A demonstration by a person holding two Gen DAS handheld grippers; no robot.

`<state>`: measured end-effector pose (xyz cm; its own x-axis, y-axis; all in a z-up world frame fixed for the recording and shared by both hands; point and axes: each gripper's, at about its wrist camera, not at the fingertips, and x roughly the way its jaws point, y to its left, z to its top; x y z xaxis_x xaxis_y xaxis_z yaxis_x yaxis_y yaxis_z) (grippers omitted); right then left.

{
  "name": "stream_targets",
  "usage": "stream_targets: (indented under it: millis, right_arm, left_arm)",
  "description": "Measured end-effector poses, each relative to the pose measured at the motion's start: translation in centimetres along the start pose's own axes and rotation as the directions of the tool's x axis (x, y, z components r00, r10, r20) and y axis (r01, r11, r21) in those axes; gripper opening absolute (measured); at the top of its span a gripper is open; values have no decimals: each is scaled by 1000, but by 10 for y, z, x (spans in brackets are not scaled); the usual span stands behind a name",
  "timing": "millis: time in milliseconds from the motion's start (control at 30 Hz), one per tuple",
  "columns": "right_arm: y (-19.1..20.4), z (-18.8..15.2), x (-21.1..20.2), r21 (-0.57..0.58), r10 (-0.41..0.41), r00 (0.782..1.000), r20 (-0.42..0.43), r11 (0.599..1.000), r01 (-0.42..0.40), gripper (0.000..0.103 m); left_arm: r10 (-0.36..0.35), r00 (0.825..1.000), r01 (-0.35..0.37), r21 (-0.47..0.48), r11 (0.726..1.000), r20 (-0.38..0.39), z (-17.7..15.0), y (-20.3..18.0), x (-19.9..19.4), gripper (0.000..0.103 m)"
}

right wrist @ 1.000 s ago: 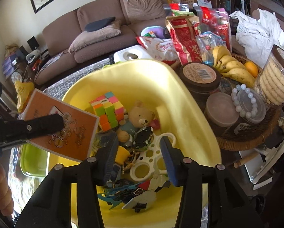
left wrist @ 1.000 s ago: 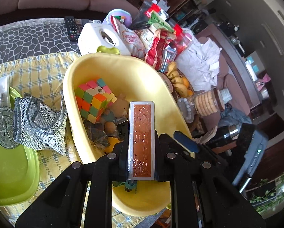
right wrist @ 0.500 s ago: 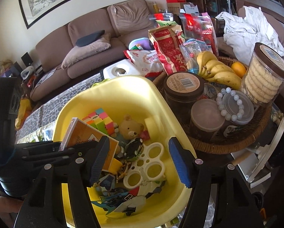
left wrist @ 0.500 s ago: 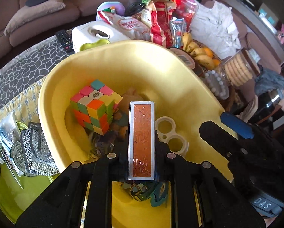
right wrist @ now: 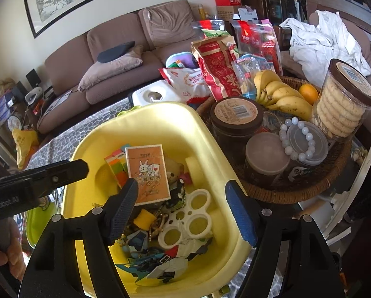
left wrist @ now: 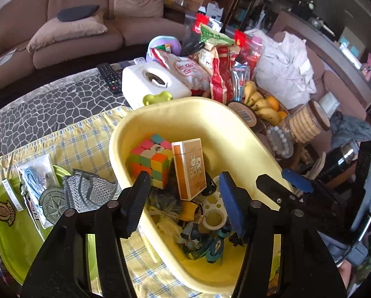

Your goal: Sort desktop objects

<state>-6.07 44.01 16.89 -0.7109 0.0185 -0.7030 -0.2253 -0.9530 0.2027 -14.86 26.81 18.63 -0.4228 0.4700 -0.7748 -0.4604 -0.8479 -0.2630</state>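
Left gripper (left wrist: 185,198): your fingers are spread wide with nothing between them, hovering over the near end of the yellow tub.
Right gripper (right wrist: 183,211): yours is also wide apart and holding nothing, over the same tub; its blue-padded tips also show at the right of the left wrist view.
Yellow tub (left wrist: 160,114): it sits on the yellow checked cloth (left wrist: 68,146) and holds most of the sorted things.
Card box (left wrist: 189,167): the orange box with a rabbit drawing stands tilted inside the tub, leaning against the puzzle cube, free of both grippers.
Puzzle cube (left wrist: 151,160): it rests in the tub's left part, touching the card box.
Teddy bear (right wrist: 173,171): small, brown, half hidden behind the card box in your right wrist view.
White ring holder (right wrist: 187,219): a plastic piece with round holes lies on the tub floor, just right of the card box.
Other tub contents: a yellow spool (right wrist: 143,217) and a heap of printed paper cut-outs (right wrist: 158,260) lie at the near end.
Green tray (left wrist: 6,233): left of the tub, it carries a round compass medallion (left wrist: 52,203), a mesh pouch (left wrist: 91,190), a bagged blue cable (left wrist: 34,176) and an embroidered patch (left wrist: 1,209).
Wicker basket (right wrist: 284,193): right of the tub, touching its rim, it holds brown-lidded jars (right wrist: 235,119), a biscuit jar (right wrist: 344,99), bananas (right wrist: 282,94), an orange (right wrist: 308,93) and a bead bracelet (right wrist: 297,136) lying on a clear lid.
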Motion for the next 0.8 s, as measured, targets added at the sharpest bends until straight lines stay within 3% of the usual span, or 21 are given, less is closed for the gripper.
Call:
stream_targets:
  millis: [67, 133, 267, 467, 533, 600, 800]
  right_arm:
    - [1, 1, -1, -1, 1, 1000, 7, 1000, -1, 78]
    - [4, 1, -1, -6, 4, 1000, 6, 1000, -4, 79]
    - [13, 0, 4, -35, 9, 1000, -17, 999, -10, 85]
    - [24, -3, 5, -64, 15, 999, -39, 998, -17, 102]
    - [29, -5, 6, -81, 15, 999, -45, 997, -19, 102]
    - [35, -7, 7, -98, 13, 999, -52, 995, -18, 102]
    - [48, -11, 7, -122, 22, 998, -62, 992, -30, 102]
  left_arm:
    - [27, 1000, -27, 1, 1000, 13, -5, 7, -10, 57]
    - [60, 998, -60, 2, 998, 23, -12, 14, -18, 74]
    - [108, 994, -107, -17, 994, 33, -28, 32, -30, 81]
    - [119, 993, -117, -75, 990, 14, -46, 54, -36, 86]
    - [114, 993, -113, -97, 989, 12, -52, 60, -39, 99]
    - [106, 994, -103, -115, 988, 15, -59, 65, -43, 100]
    - [164, 986, -162, -137, 977, 8, -79, 80, -59, 103]
